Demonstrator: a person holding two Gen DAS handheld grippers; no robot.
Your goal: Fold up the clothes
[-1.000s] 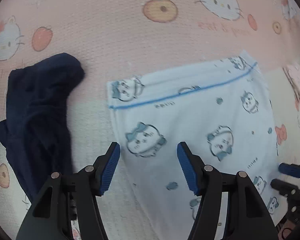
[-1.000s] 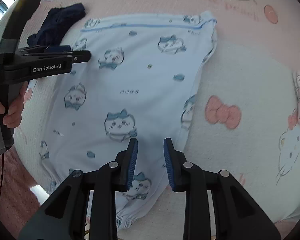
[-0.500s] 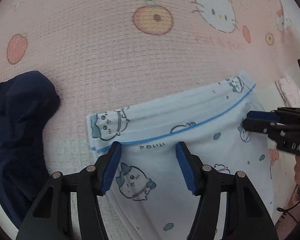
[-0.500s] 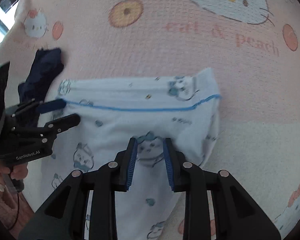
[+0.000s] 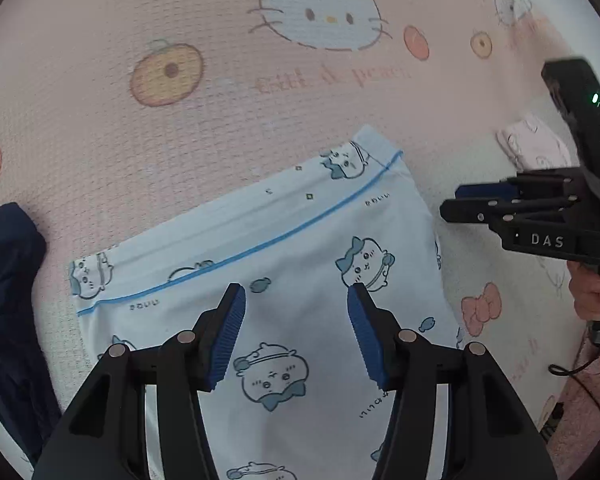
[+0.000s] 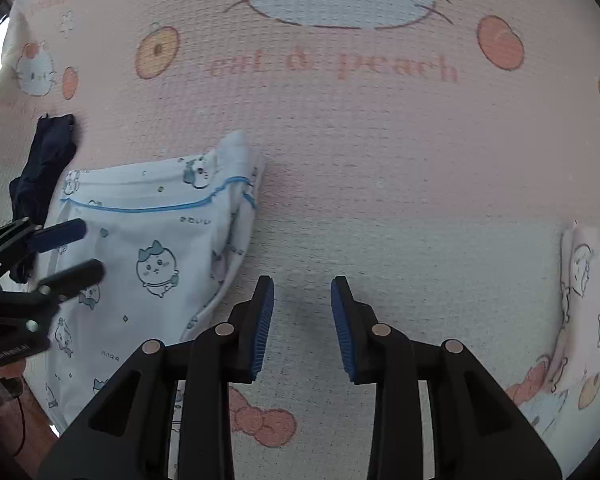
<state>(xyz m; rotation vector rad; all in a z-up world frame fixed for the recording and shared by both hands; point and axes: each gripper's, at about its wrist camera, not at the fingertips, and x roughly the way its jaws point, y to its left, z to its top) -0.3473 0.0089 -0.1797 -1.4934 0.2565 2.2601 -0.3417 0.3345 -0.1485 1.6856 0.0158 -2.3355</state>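
In the left wrist view the left gripper (image 5: 296,320) points steeply down over the pale blue printed pants (image 5: 284,248), its blue pads (image 5: 228,336) spread wide with the cloth lying flat below and nothing pinched between them. The pants lie on the pink cartoon-print blanket (image 5: 180,140), waistband with its blue line running from eight o'clock up to two o'clock of that view, the rest of the garment passing under the gripper toward six o'clock. At nine o'clock, just beside the waistband's left corner, lies a crumpled dark navy garment (image 5: 8,300). At three o'clock the right gripper (image 5: 452,204) comes in sideways, off the pants' right edge and over the bare blanket, held by a hand (image 5: 592,292) at the frame's edge; past it, at two o'clock, a small folded pink cloth (image 5: 536,148) rests on the blanket. In the right wrist view the left gripper (image 6: 76,248) shows at nine o'clock over the pants (image 6: 152,240), the navy garment (image 6: 44,168) at ten o'clock behind it. The right gripper (image 6: 302,320) points down at the bare blanket (image 6: 380,160), its jaws opening with only a modest gap and nothing between them; the pants' right edge lies near its left finger, apart from it. At three to four o'clock a folded cartoon-print cloth (image 6: 584,300) lies at the rim.
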